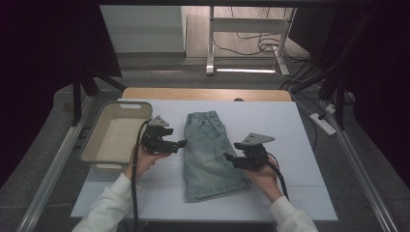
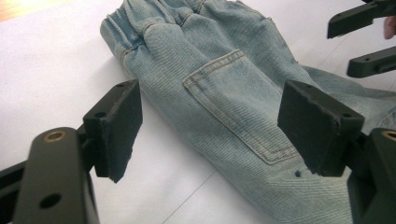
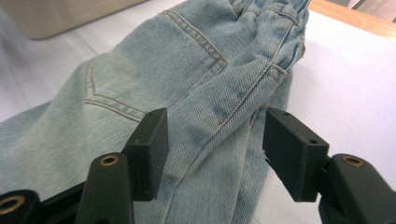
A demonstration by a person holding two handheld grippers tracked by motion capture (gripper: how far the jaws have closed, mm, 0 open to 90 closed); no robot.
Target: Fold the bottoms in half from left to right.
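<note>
The jean shorts (image 1: 209, 154) lie flat on the white bench (image 1: 300, 145), just beside the tub (image 1: 104, 157). The left gripper (image 1: 182, 143) is wide open at the shorts' edge, holding nothing. The right gripper (image 1: 226, 156) is open too, with a fold of the shorts loose between its jaws

Faded light-blue denim shorts (image 1: 209, 154) with tan stitching lie on the white table sheet (image 1: 290, 130), right of the beige plastic bin (image 1: 99, 140).
</note>
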